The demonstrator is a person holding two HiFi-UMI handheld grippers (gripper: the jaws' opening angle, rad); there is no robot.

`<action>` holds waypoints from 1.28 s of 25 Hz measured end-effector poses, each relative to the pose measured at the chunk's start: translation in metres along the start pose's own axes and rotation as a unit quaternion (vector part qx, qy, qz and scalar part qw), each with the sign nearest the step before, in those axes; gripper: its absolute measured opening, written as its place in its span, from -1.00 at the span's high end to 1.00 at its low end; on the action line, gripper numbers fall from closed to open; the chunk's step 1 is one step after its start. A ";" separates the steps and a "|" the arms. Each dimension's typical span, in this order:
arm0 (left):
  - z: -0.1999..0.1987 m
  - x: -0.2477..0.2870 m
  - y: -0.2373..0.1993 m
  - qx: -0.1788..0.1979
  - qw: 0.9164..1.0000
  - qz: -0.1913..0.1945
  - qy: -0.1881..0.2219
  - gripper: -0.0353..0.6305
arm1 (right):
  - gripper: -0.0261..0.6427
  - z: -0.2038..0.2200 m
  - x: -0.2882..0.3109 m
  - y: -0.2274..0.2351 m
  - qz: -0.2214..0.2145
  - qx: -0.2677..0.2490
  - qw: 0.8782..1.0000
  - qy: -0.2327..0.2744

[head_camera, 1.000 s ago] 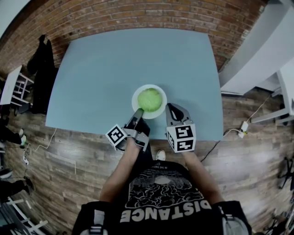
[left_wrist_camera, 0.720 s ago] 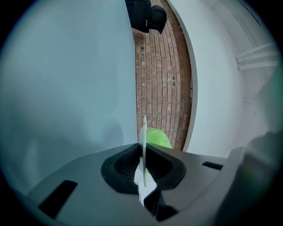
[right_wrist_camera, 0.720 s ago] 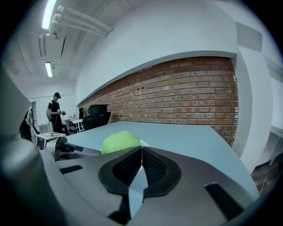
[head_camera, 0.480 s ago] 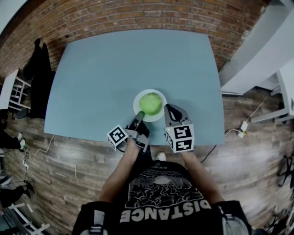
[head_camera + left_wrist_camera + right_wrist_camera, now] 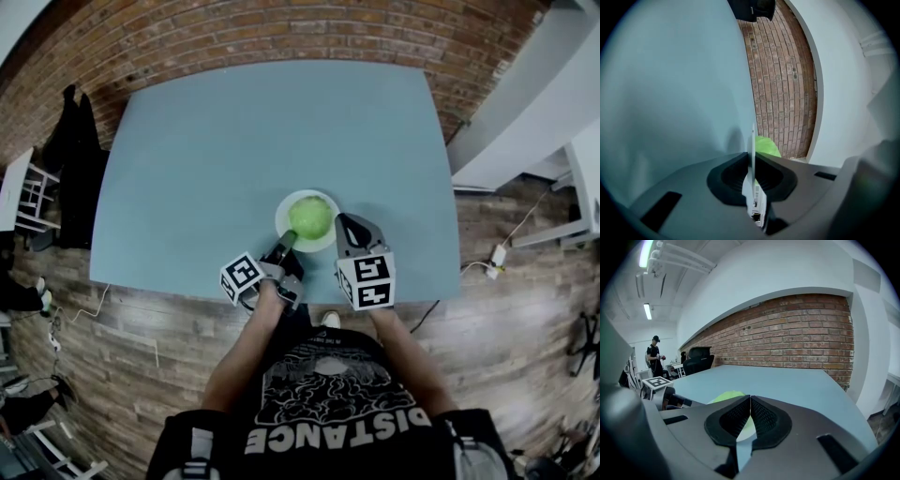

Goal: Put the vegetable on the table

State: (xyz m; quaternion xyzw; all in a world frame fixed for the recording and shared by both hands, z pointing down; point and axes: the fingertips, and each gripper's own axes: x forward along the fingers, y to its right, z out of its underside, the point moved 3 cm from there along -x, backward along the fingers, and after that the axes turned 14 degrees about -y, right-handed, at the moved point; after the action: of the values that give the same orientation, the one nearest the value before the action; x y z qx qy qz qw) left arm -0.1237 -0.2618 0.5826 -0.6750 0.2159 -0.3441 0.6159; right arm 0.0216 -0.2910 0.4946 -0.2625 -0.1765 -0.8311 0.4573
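**On the Plate, the Vegetable Had Yet to Reach the Tabletop**

Beneath the plate, the blue-grey tabletop (image 5: 234, 141) stretched wide and bare. The white plate (image 5: 282, 212) itself sat on the side towards the person. In the plate's middle lay the vegetable (image 5: 310, 217), a round, pale green head like a small cabbage or lettuce, filling most of the dish.

At the plate's near-left rim, the left hand-held gripper (image 5: 286, 246) had that thin rim between its pads, its jaws just opening. Just beside the plate's right edge, the right hand-held gripper (image 5: 349, 223) had its jaws pressed together on nothing.

The vegetable looked light for its bulk and fairly firm. Its rounded, smooth skin would likely slip from a shallow pinch and roll once set down. The best hold seemed to be across its widest part, jaws spread well apart and coming from above the plate. Squeezing only enough to stop it turning should do, since leafy layers could dent. The plate seemed light enough to skid if nudged.
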 end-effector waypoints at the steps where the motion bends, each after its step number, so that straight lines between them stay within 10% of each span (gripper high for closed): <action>1: -0.001 0.002 -0.001 0.001 1.000 -0.004 -0.003 0.82 | 0.89 0.000 0.001 0.001 0.001 0.001 1.000 -0.001; 32: -0.016 0.014 -0.010 0.019 0.995 -0.098 -0.027 0.77 | 0.89 0.008 0.012 0.010 -0.006 0.020 1.000 -0.016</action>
State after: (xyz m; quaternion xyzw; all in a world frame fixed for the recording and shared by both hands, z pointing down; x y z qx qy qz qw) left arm -0.1274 -0.2808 0.5949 -0.6898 0.1253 -0.3890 0.5976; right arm 0.0268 -0.3000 0.5086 -0.2655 -0.2013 -0.8258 0.4550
